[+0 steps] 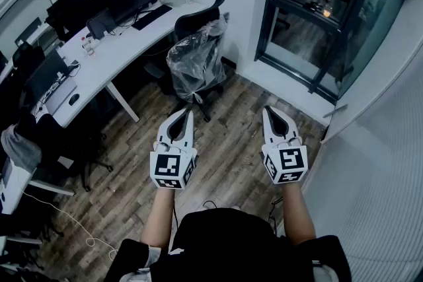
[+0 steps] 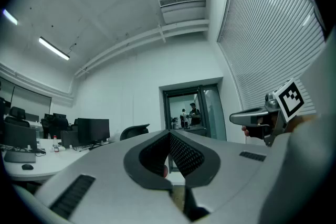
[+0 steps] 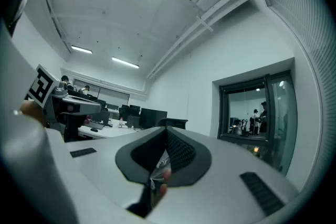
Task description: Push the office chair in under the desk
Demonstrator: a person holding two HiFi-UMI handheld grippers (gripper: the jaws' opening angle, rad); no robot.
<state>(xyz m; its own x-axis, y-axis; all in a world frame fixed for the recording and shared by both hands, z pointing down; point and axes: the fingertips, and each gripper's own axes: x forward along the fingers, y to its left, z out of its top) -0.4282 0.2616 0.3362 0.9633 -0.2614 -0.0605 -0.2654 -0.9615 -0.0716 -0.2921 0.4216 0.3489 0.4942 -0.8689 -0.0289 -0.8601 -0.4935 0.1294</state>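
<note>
**The person's forearms [image 1: 160, 214] reach out, with both tongs closed and empty, ahead of the push.**
The left gripper [image 1: 188, 113] and right gripper [image 1: 268, 110] are level and side by side, jaws together on nothing, probably to press rather than grasp. The plastic-wrapped office chair [image 1: 196, 59] stands well apart at twelve o'clock of the left gripper. It is not yet under the white desk [image 1: 122, 53], which lies at ten o'clock.

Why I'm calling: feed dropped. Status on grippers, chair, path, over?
Left gripper, right gripper shut, empty. Office chair, plastic-covered, ahead, out from desk, not pushed in. Nothing seen blocking.
</note>
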